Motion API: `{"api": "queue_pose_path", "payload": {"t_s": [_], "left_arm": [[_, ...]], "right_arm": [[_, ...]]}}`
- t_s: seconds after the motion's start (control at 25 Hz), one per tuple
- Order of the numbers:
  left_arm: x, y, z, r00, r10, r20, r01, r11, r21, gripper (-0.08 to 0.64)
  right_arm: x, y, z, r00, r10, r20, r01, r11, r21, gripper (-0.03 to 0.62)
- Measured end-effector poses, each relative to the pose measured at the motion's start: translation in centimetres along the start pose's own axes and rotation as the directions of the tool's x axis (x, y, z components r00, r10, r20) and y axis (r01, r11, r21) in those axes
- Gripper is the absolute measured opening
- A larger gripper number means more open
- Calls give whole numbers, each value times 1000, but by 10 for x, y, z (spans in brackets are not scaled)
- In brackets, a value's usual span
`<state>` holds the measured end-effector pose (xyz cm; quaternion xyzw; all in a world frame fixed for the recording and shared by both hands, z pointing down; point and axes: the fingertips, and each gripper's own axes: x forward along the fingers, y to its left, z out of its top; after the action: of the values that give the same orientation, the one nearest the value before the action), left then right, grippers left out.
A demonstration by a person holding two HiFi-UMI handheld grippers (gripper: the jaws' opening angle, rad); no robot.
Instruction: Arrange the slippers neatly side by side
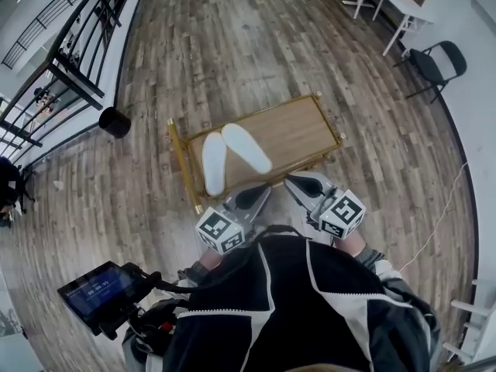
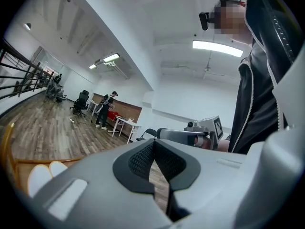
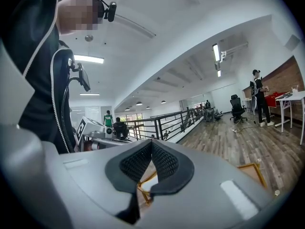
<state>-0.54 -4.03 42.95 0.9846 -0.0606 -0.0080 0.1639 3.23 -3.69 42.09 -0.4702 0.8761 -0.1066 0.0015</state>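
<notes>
Wood-topped and gold-framed, a low table (image 1: 302, 134) stands on the plank floor (image 1: 194, 45) of an open office, with two white slippers at its left end. The left slipper (image 1: 214, 163) lies roughly across the table's width. The right slipper (image 1: 248, 149) slants away from it, so the pair forms a narrow V, far ends close together and near ends apart.

A person in a dark jacket (image 1: 294, 301) with white piping stands at the table's near edge, a gripper in each hand. The left gripper (image 1: 262, 191) and the right gripper (image 1: 293, 180) point toward the table side by side, short of the slippers and touching neither. Each gripper's own view shows its black ridged pads clenched together with nothing between them.

A round black bin (image 1: 115, 122) sits on the floor beyond the table's left end, near a black railing (image 1: 77, 22). A white desk (image 1: 391, 2) and a black chair (image 1: 438, 59) stand at the far right.
</notes>
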Motion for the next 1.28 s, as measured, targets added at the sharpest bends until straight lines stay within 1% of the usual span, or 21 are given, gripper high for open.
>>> {"api": "queue_pose_path", "payload": {"t_s": [0.16,0.36,0.52,0.68,0.76,0.96,1.04,1.12,1.28], "left_arm": [[-1,14,-7,1000,6,2,-6,1000,14,15],[-2,27,-2,998,66,20,-66,998,7,16],[-2,39,2,991,133,27,-133,991,-4,15],[-1,67,-1,974,225,5,-225,974,3,15],[-4,81,-3,961,275,-3,-275,961,-9,17],[-11,109,8,923,385,21,-385,922,-33,16],[-7,120,4,900,436,14,-435,900,-38,17],[-2,127,-9,873,487,-9,-487,872,-40,16],[-12,150,-26,825,562,-67,-563,826,-9,17]], "right_arm": [[14,-10,-3,1000,11,15,-11,1000,-11,8],[21,-15,-2,999,54,-4,-54,998,-18,8],[31,-24,1,995,101,-25,-101,995,3,8],[52,-35,7,981,190,-40,-190,982,9,8],[63,-37,11,971,236,-46,-236,972,8,11],[86,-43,27,940,336,-60,-338,941,-11,20],[87,-52,27,928,365,-69,-366,930,-7,23],[81,-61,25,919,389,-70,-390,921,0,25],[88,-61,29,903,425,-63,-426,905,-5,25]]}}
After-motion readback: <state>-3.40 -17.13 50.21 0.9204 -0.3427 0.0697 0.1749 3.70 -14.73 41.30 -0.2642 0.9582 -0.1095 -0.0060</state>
